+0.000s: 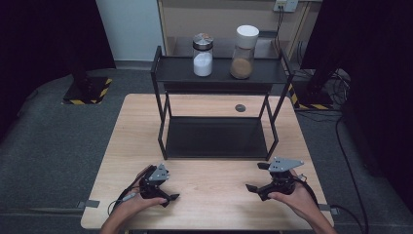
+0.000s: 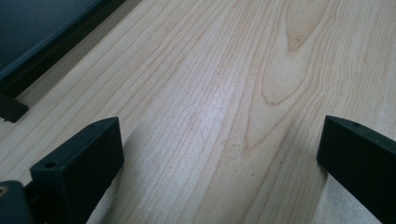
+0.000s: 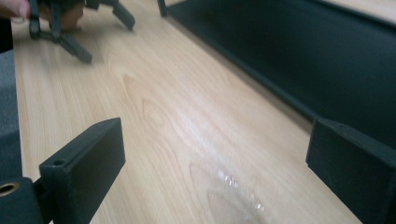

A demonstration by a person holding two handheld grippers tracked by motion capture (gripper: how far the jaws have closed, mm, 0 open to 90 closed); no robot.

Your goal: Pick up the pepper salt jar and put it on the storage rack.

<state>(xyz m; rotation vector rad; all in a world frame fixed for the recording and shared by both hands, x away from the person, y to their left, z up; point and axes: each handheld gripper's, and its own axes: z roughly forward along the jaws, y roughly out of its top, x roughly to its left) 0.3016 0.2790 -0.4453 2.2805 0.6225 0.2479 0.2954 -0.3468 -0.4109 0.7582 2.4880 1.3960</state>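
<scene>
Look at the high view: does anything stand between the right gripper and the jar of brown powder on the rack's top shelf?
Nothing blocks it. The right gripper rests low on the table, the brown jar up on the rack, open from the front.

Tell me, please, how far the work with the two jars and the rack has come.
Nothing looks done yet: the white-powder jar and the brown-powder jar stand on the top shelf of the black rack. Nothing is in hand: the left gripper and right gripper are open and empty, low over the table. All handling remains.

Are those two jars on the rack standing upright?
Yes: the white-filled jar and brown-filled jar stand upright, lids on top.
</scene>
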